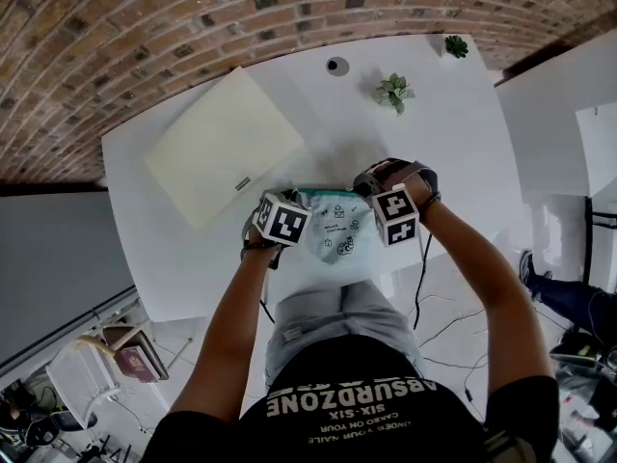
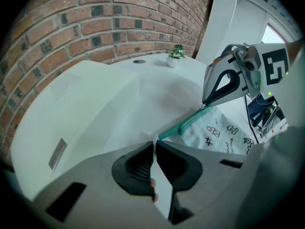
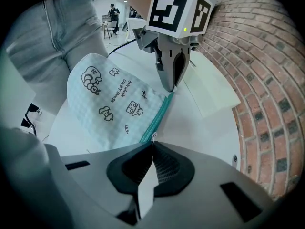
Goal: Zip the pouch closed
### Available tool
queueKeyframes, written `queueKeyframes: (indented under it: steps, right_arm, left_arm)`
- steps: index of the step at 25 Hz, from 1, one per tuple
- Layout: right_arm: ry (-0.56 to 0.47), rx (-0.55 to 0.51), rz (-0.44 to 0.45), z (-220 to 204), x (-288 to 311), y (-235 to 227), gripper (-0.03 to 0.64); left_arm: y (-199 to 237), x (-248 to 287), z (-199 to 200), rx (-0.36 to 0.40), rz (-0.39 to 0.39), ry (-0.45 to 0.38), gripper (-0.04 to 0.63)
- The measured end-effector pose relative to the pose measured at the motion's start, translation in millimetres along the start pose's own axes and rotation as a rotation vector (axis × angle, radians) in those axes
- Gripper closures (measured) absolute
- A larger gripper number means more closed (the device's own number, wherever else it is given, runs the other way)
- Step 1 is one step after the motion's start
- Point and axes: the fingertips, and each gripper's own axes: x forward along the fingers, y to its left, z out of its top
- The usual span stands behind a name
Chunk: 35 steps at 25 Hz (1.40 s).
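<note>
A pale blue pouch printed with small doodles lies at the white table's near edge, its teal zipper along the far side. My left gripper is at the zipper's left end, shut on a thin pale tab of the pouch. The right gripper is at the right end, shut on the small zipper pull. In the left gripper view the zipper runs from my left gripper to the right gripper. The right gripper view shows the pouch between my right gripper and the left gripper.
A flat cream board lies on the table to the left of the pouch. Two small potted plants and a dark round fitting sit at the far side by the brick wall. The person's legs are just below the table edge.
</note>
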Motion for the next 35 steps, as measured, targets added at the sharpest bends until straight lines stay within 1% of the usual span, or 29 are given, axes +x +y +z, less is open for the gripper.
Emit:
queueKeyframes:
  steps: [6,11,14,21,24,26,29,35]
  right_arm:
    - [0.003,0.004,-0.008,-1.1,-1.8,1.3,0.615]
    - [0.037,-0.003,0.004,-8.8,-1.1,4.2,0.615]
    - [0.024,0.022,-0.003,-10.6,-3.3,5.3,0.615]
    - [0.027,0.022,-0.012,-10.7,-3.5,6.0,0.615]
    - [0.054,0.016,-0.003,-17.4,-4.4,9.1,0.615]
    - [0.063,0.034,0.004,-26.2,-5.6,12.9,0.615]
    - [0.033,0.097,-0.007,-31.0,-9.6,15.0,0.615]
    - [0.022,0.15,-0.018,-32.0,-8.1,14.4,0.615]
  left_arm:
    - [0.5,0.1,-0.1,-0.002,-0.001,0.0,0.569]
    - [-0.2,0.2,-1.1,-0.008,-0.005,0.002,0.569]
    - [-1.1,-1.0,-1.0,-0.005,-0.002,0.0,0.568]
    - [-1.3,-0.3,-0.9,-0.005,-0.001,0.0,0.569]
    - [-1.3,-0.8,-0.6,-0.009,-0.003,-0.001,0.569]
    - [-1.1,-1.2,-0.7,-0.01,-0.004,-0.003,0.569]
    - [-0.7,-1.6,-1.4,-0.003,-0.002,-0.003,0.569]
    - [-0.6,-1.3,-0.6,-0.01,-0.011,-0.001,0.569]
